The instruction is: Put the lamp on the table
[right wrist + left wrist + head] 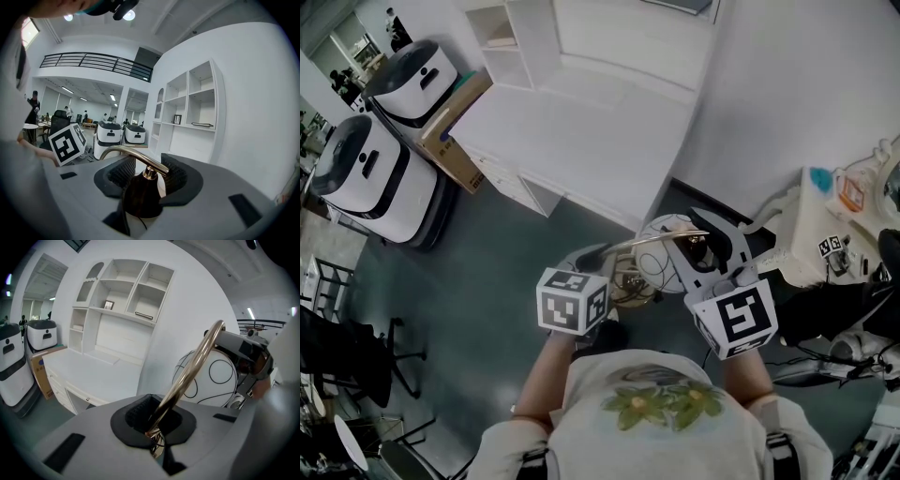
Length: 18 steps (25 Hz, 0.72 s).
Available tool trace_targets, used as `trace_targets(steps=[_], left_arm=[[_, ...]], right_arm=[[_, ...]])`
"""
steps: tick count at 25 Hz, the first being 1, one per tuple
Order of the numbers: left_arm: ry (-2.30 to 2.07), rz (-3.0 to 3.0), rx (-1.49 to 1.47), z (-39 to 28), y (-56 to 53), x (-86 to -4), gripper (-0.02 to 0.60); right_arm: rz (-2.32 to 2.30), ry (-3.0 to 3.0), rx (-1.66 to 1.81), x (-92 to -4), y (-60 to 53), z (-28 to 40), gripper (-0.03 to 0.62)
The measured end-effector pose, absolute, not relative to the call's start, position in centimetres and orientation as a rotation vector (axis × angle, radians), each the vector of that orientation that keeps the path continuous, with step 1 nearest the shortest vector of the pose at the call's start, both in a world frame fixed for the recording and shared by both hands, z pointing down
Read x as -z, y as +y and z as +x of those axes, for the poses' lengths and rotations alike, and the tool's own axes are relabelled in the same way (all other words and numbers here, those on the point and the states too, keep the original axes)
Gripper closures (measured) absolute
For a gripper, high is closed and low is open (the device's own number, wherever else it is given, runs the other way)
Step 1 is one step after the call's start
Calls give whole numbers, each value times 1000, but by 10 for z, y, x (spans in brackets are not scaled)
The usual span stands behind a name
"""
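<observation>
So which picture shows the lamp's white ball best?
The left gripper view: the white ball shows almost whole, black lines and all, behind the gold tube. The head view shows only part of it. The right gripper view shows mostly the dark socket and tube.
</observation>
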<state>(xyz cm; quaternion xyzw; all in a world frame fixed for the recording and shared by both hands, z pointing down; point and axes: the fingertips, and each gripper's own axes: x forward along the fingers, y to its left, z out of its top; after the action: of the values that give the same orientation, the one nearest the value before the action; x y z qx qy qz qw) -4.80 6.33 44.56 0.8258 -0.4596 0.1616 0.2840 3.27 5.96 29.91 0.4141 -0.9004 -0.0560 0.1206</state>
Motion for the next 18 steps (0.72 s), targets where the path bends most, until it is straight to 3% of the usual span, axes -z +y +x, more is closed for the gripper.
trace_targets(steps=[18], left_arm=[[-1144, 2250, -436, -72, 11, -450, 554]], right_arm=[[1279, -2582, 174, -297, 13, 2, 408]])
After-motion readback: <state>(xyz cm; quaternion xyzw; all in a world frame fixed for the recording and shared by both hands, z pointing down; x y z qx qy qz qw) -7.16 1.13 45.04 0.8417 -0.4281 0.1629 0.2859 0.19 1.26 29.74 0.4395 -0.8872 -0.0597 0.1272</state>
